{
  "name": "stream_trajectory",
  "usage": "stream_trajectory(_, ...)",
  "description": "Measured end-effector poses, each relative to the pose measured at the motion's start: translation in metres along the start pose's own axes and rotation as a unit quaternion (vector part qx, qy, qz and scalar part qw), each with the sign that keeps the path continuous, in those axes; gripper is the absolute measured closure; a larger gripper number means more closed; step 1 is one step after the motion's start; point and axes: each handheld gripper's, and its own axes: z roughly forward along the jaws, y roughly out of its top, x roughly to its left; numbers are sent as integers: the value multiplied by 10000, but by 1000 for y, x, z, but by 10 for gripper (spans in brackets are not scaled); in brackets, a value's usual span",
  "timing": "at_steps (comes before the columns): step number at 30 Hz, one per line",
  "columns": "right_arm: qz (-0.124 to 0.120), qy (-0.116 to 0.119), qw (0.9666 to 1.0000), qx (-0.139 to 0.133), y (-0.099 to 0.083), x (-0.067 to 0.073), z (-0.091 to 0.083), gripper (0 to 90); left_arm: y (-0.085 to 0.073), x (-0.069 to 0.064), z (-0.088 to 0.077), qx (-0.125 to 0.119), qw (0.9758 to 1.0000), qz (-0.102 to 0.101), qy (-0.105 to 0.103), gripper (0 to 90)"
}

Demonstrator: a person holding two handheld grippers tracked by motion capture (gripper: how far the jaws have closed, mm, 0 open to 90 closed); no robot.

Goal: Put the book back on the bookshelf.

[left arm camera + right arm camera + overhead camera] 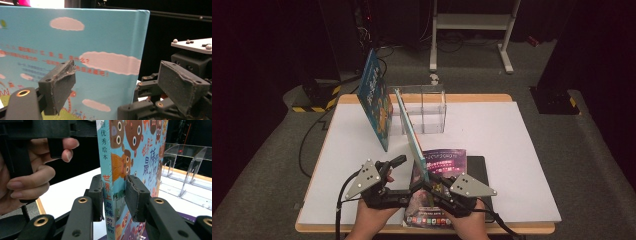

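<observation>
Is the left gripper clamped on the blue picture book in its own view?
No: the left gripper has its jaws spread wide with the blue picture book standing behind them, neither pad pressing on its cover.

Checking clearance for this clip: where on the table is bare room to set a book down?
Right of the clear rack and purple book, the table lies bare; also the left strip. Crowded at the near edge around both tongs, the held book and the leaning book.

A thin blue picture book (412, 135) stands on edge mid-table, clamped in the right gripper (428, 184), with a larger blue book (376, 97) leaning just left. A clear acrylic rack (424, 107) blocks the space behind them. The white tabletop (517, 150) to the right lies open
</observation>
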Motion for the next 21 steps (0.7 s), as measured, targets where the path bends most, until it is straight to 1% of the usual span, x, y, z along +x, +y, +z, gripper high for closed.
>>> stream_trajectory(1, 0, 0, 10000, 0, 0, 0, 0, 674, 0, 0, 0, 0, 10000, 0, 0, 146)
stream_trajectory(2, -17, 14, 10000, 9, 0, 1, 1, 673, 0, -1, 2, 26, 10000, 43, 52, 146)
stream_trajectory(3, -34, 27, 10000, 21, -1, 2, 1, 671, -1, -2, 4, 55, 9999, 55, 129, 146)
stream_trajectory(4, -48, 55, 10000, 36, -1, 3, 2, 667, -2, -2, 6, 82, 9998, 11, 184, 146)
stream_trajectory(5, -79, 121, 9999, 68, -2, 6, 5, 657, -4, -2, 10, 206, 9992, 10, 335, 149)
stream_trajectory(6, -86, 162, 9998, 84, -2, 7, 6, 651, -4, -2, 10, 206, 9992, 10, 335, 152)
stream_trajectory(7, -86, 162, 9998, 84, -2, 7, 6, 651, -5, -2, 11, 248, 9988, 8, 416, 152)
stream_trajectory(8, -80, 215, 9997, 92, -3, 7, 7, 646, -6, -2, 10, 255, 9984, 47, 498, 161)
stream_trajectory(9, -100, 217, 9997, 94, -3, 8, 7, 644, -7, -1, 9, 246, 9981, 87, 549, 161)
stream_trajectory(10, -80, 263, 9996, 111, -4, 8, 7, 636, -9, 2, 7, 254, 9979, 68, 595, 234)
stream_trajectory(11, -44, 347, 9993, 119, -5, 7, 6, 633, -9, 4, 6, 241, 9980, 30, 583, 230)
stream_trajectory(13, -2, 465, 9989, 81, -7, 5, 1, 606, -9, 5, 4, 225, 9980, 40, 592, 220)
stream_trajectory(16, 66, 555, 9984, 41, -13, 0, -13, 572, -8, 6, 2, 263, 9977, 139, 606, 219)
stream_trajectory(19, 74, 420, 9991, -74, -15, -9, -27, 562, -8, 6, -1, 296, 9973, 168, 644, 220)
stream_trajectory(20, 74, 420, 9991, -74, -15, -9, -27, 562, -8, 6, -1, 296, 9973, 168, 644, 220)
stream_trajectory(21, 87, 306, 9994, -115, -15, -15, -32, 561, -7, 6, -2, 311, 9972, 185, 658, 220)
